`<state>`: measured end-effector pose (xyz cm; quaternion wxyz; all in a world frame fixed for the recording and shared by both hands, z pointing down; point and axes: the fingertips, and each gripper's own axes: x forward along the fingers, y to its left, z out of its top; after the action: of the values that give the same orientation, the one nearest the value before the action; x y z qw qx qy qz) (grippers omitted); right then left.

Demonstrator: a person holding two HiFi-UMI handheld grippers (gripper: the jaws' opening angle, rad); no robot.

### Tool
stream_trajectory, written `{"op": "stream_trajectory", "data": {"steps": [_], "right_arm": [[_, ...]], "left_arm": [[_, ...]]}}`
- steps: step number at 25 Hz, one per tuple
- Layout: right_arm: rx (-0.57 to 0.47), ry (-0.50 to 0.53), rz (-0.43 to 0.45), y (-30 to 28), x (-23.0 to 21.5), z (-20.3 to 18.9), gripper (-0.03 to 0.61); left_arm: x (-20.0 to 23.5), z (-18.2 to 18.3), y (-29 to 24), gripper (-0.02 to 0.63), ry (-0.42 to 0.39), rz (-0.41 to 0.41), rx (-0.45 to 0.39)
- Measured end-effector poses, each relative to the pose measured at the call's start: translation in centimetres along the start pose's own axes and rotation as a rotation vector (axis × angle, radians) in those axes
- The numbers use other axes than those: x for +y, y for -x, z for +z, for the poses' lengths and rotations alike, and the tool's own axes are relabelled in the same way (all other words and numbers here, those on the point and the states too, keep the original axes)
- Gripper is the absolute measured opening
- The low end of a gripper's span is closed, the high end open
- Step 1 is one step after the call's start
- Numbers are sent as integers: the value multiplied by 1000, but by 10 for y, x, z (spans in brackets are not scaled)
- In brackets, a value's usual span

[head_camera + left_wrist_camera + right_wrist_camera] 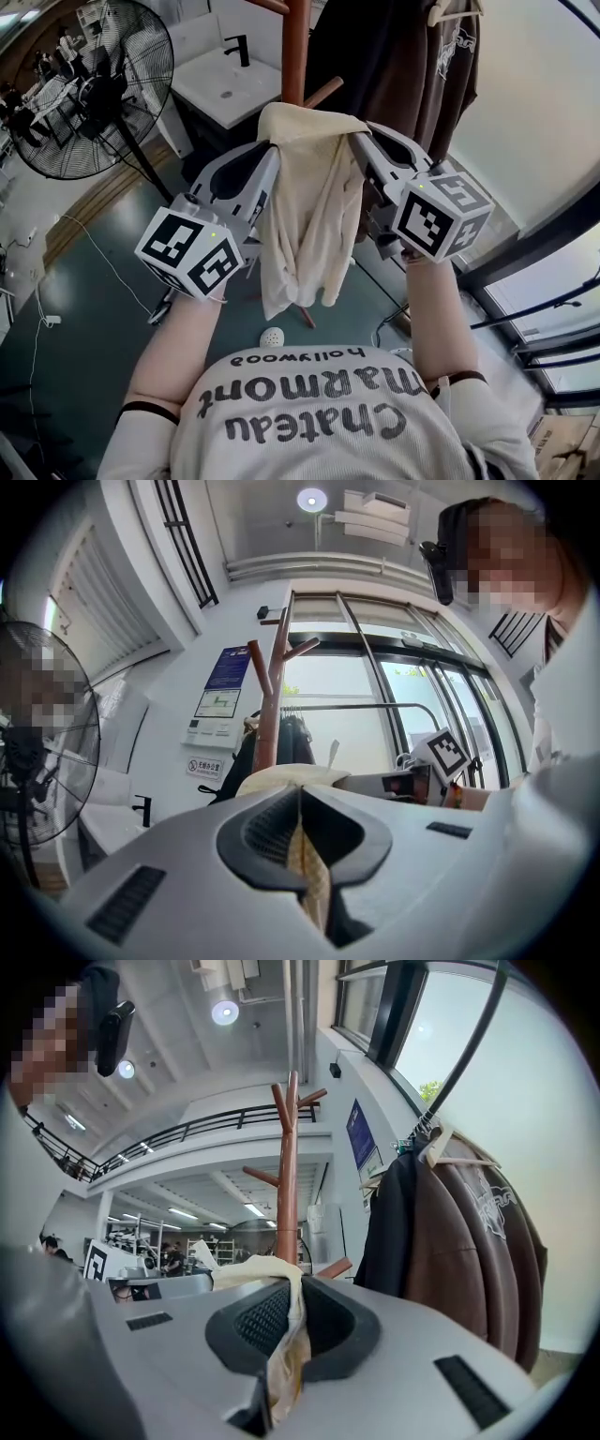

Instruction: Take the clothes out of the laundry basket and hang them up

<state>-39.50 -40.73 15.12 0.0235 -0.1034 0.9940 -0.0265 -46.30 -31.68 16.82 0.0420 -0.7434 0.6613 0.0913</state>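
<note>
Head view: both tools are raised in front of the person, with a cream, soft cotton garment (309,206) stretched between them. The left tool (269,167) is pressed together on one top edge and the right tool (360,150) on the other. Each gripper view confirms a thin fold of cream cloth pinched between its dark pads. The rest of the garment hangs down in a bunched fold above the dark teal floor (84,309). The laundry basket is not in view. The held edge sits just in front of the reddish-brown wooden coat stand (295,47), near its short angled peg (324,92). Dark brown jackets (422,66) hang just beside it, on the right. Judged step: bringing the garment to the stand for hanging. Risks: each grip takes only a narrow strip of fabric, so a tug against the peg could pull an edge free and drop the piece. The span between the tools looks slack, so it may slide off the peg instead of catching. The right tool is close to the jackets and may snag them. A hard push could rock the stand.
</note>
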Motion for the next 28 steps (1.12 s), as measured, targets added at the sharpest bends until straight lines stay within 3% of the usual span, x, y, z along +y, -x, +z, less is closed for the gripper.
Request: {"op": "stream_trajectory", "data": {"steps": [5, 13, 28], "right_arm": [[116, 76, -51, -18, -15, -36, 40], [218, -42, -30, -36, -33, -85, 40], [260, -168, 6, -38, -29, -137, 41]], "left_arm": [[22, -34, -11, 18, -24, 39, 106], [41, -78, -17, 18, 55, 37, 190], [41, -124, -5, 18, 154, 11, 252]]}}
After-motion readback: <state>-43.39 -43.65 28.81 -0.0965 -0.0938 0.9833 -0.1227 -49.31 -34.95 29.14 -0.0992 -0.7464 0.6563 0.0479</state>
